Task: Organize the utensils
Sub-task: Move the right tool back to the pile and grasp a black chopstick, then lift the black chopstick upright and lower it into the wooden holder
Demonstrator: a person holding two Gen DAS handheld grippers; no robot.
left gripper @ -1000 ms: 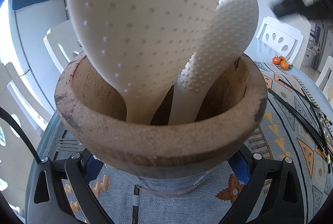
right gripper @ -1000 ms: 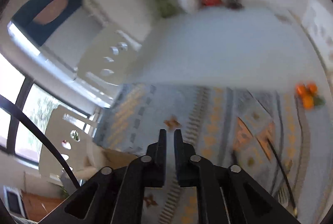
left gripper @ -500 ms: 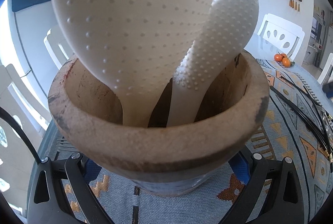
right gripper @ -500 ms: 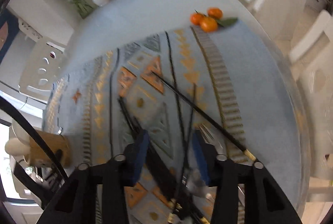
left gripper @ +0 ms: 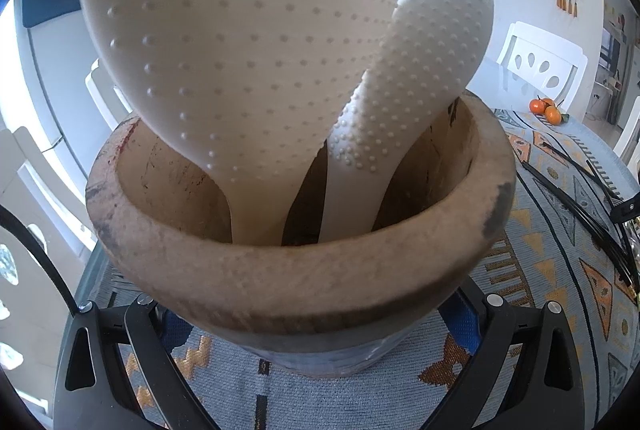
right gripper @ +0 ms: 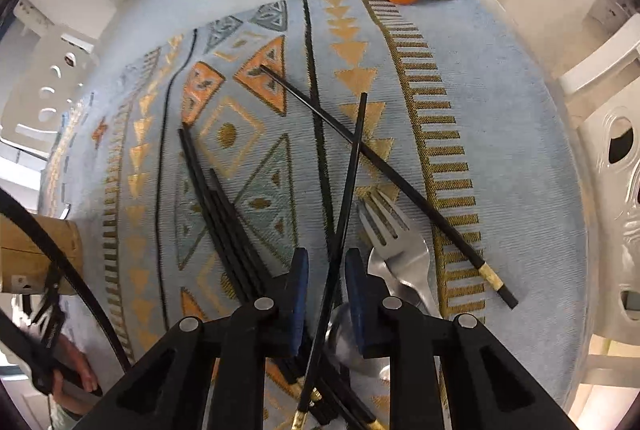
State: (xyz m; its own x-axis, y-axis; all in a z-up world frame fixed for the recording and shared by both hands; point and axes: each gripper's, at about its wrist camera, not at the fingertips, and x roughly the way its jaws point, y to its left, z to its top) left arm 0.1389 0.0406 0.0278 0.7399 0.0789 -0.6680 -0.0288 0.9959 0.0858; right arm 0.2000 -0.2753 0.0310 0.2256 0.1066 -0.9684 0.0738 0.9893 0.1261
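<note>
Left wrist view: the left claw (left gripper: 320, 342) clasps a rough round wooden holder (left gripper: 304, 262) between its blue pads; inside stand two white dimpled rice paddles (left gripper: 248, 42). Below the right claw (right gripper: 327, 294), whose jaws have just been closing, a slim black chopstick (right gripper: 348, 182) runs between the pads, untouched; a steel fork (right gripper: 394, 242) lies just right on the woven bench cloth (right gripper: 500, 134).
</note>
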